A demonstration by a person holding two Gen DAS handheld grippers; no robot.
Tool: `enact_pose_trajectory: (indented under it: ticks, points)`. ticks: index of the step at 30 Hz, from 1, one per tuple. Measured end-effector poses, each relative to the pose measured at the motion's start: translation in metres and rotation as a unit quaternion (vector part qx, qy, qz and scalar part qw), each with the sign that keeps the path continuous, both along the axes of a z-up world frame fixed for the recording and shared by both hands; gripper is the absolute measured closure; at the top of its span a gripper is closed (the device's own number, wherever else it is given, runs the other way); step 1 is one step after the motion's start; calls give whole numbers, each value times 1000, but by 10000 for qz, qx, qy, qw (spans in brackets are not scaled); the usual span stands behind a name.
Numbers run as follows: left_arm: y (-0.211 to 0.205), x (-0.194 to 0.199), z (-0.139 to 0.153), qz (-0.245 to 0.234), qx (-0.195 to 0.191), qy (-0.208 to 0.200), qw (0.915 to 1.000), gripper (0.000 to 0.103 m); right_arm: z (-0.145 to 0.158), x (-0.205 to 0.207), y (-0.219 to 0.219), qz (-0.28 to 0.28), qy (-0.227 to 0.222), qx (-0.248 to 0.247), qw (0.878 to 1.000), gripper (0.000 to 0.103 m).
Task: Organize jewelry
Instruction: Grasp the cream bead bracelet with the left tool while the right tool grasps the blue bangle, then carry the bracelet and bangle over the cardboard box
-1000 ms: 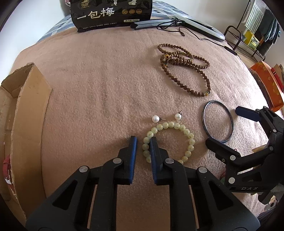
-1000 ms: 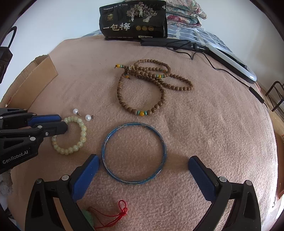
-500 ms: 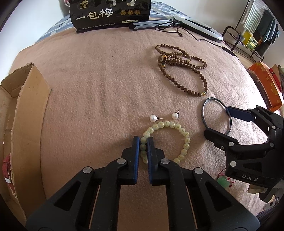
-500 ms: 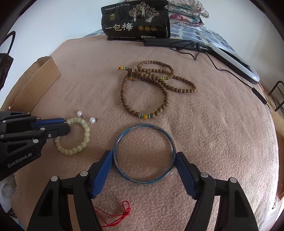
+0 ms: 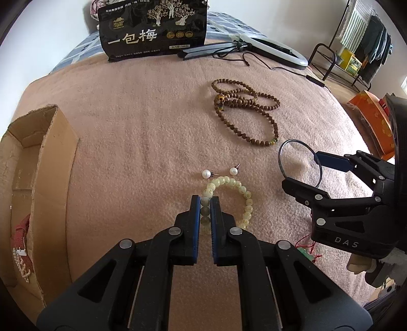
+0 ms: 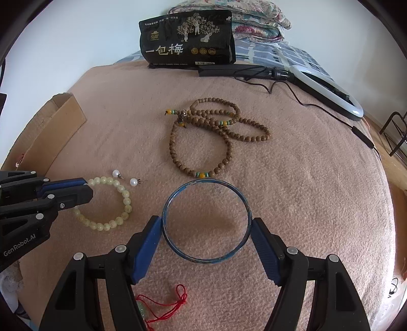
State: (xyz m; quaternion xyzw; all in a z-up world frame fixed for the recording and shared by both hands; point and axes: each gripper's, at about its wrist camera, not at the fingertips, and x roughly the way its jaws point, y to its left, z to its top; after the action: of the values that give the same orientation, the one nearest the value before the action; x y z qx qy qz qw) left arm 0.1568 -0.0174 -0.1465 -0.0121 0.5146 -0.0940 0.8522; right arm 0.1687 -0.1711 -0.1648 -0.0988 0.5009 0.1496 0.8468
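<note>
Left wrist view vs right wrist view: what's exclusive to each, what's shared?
Left wrist only: inside of the brown cardboard box, holding a red strap and white pearl string.
Right wrist only: folded floral quilts; the red cord's knot.
Both: left claw shut on the pale green bead bracelet, right claw clamping the blue bangle, brown wooden bead necklace.

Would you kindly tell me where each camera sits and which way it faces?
Left wrist: sits behind the left gripper, looking down at the pale bead bracelet it pinches.
Right wrist: sits behind the right gripper, looking down at the blue bangle it clamps.
Shared: both show the brown beads, the cardboard box and the other gripper.
</note>
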Motion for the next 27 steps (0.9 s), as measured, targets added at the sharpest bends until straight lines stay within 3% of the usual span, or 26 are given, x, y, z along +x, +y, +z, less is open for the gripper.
enact_pose_trajectory:
  ticks: [12,27]
  points:
    - [11,-11,36,97,-233,-375,9990,98,24,-9,3,-80,-240,97,9996,30]
    - [56,-25,86,472,-595,-893,9931,98,65,-29,36,64,-558,365,9978,30]
